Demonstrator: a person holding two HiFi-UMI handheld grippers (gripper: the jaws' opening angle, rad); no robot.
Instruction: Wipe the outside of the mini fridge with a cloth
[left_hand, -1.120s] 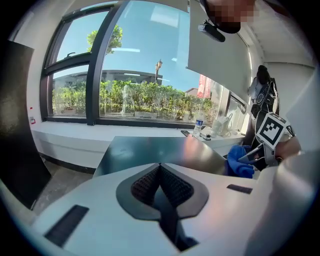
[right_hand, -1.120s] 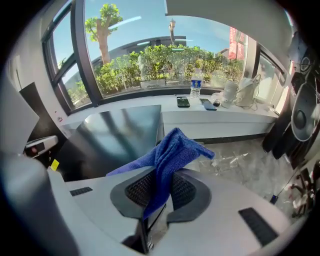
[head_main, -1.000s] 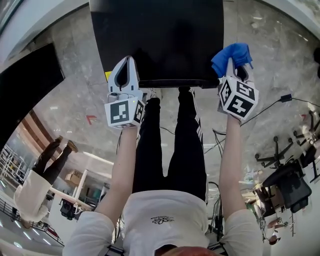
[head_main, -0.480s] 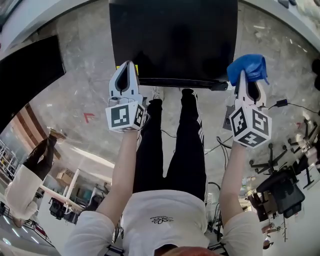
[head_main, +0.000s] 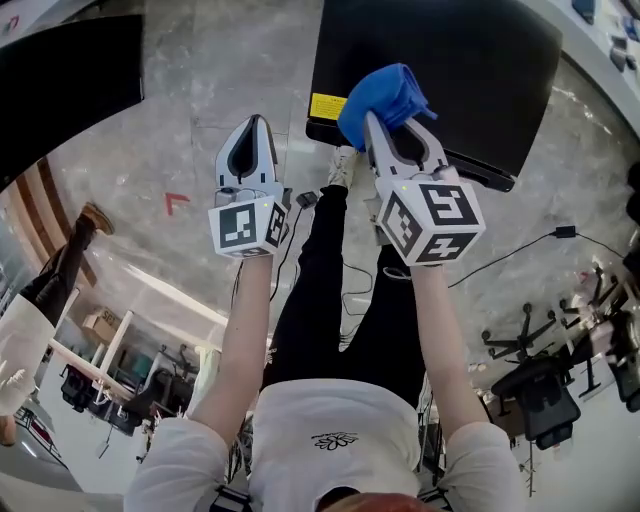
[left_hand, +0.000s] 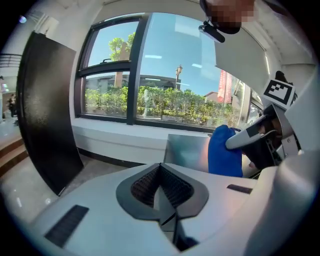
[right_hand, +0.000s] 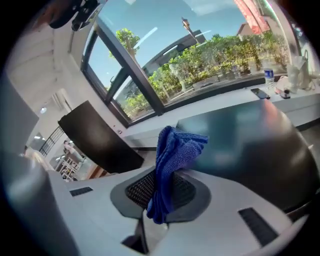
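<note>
Right gripper view showed the right hand-held gripper clamped on a blue cloth at the near corner of the black mini fridge; the left hand-held gripper hung closed and empty. Wiping seemed about to begin, so the next move called for pressing the cloth onto the fridge's surface and sweeping it across.

Grey marble floor, seen from above.
Black mini fridge standing on it at top right; tall black board at top left, well apart. Red arrow mark btw. them, lower down. Thin black cable w/ small plug box at right. Shoe just beside fridge front edge. Office chairs at lower right.
</note>
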